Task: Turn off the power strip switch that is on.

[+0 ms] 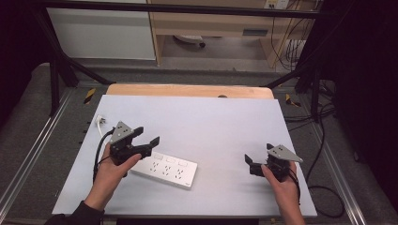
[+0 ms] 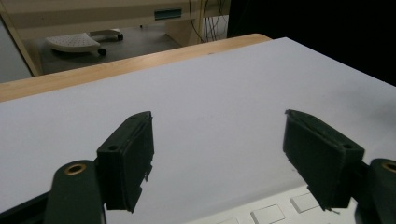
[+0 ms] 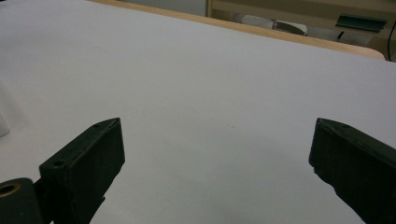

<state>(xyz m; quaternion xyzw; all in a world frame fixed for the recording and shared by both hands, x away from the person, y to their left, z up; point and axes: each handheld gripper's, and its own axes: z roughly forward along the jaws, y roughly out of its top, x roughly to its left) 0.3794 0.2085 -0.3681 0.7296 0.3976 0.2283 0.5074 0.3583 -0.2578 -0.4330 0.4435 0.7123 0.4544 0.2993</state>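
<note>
now my left gripper [image 1: 146,136] fingers spread, nothing between them, hovering over near-left end of power strip [image 1: 165,169]. strip flat on surface [image 1: 225,122], long axis running right, toward me. right gripper [image 1: 250,164] fingers spread, empty, well apart. left hand nearer.

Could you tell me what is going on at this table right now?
A person sits at a table with a pale surface, holding a two-jaw gripper in each hand. The left gripper hovers over the near-left end of a white power strip that lies flat in front of them; its jaws stand apart with nothing between them. A white plug lies further back on the left. The right gripper rests off to the right, jaws open over bare table. Nothing is gripped at this moment.
</note>
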